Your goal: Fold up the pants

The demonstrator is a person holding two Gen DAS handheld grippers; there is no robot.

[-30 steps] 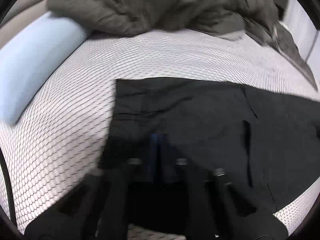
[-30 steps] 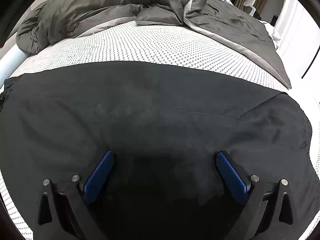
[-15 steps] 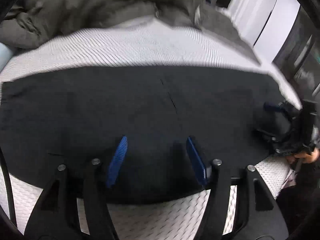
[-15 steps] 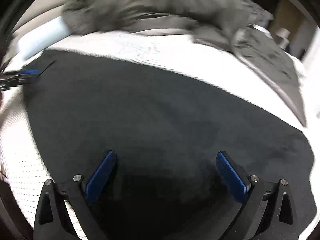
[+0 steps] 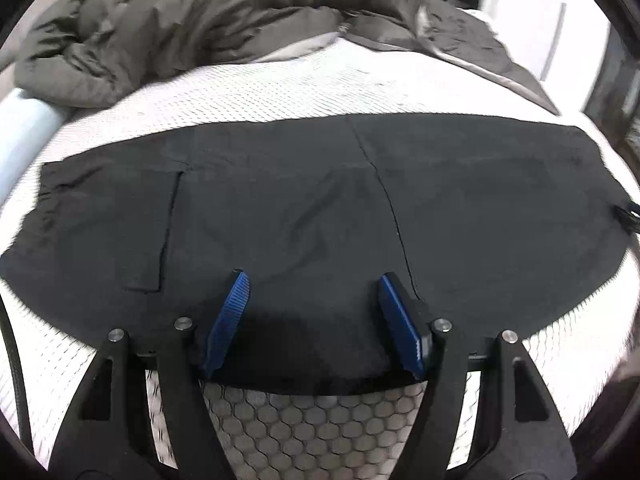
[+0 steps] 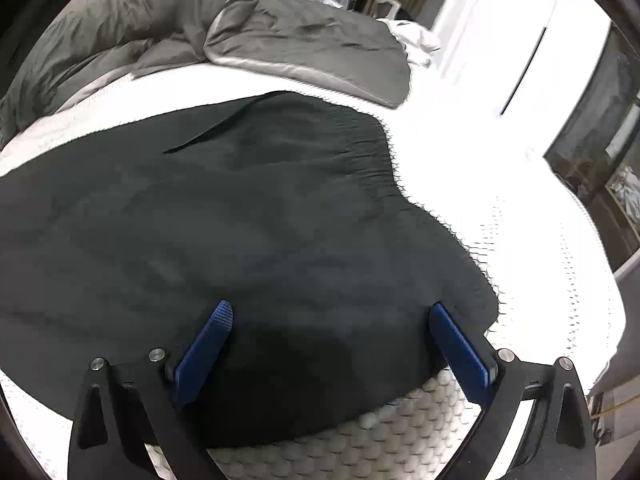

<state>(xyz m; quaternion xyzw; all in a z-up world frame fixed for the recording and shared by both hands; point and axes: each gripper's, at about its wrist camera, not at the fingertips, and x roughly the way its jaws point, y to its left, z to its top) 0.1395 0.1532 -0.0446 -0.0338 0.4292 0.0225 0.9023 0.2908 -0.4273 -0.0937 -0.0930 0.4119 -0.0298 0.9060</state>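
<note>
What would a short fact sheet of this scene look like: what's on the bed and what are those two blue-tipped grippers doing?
garment: black pants spread flat
surface: white patterned mattress
bedding: grey duvet bunched at the far side
left gripper: open, over the pants' near edge, holding nothing
right gripper: open wide, over the pants' near edge, holding nothing
fold: none visible yet

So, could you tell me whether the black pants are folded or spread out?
Spread flat: the black pants lie full-length across the mattress.
</note>
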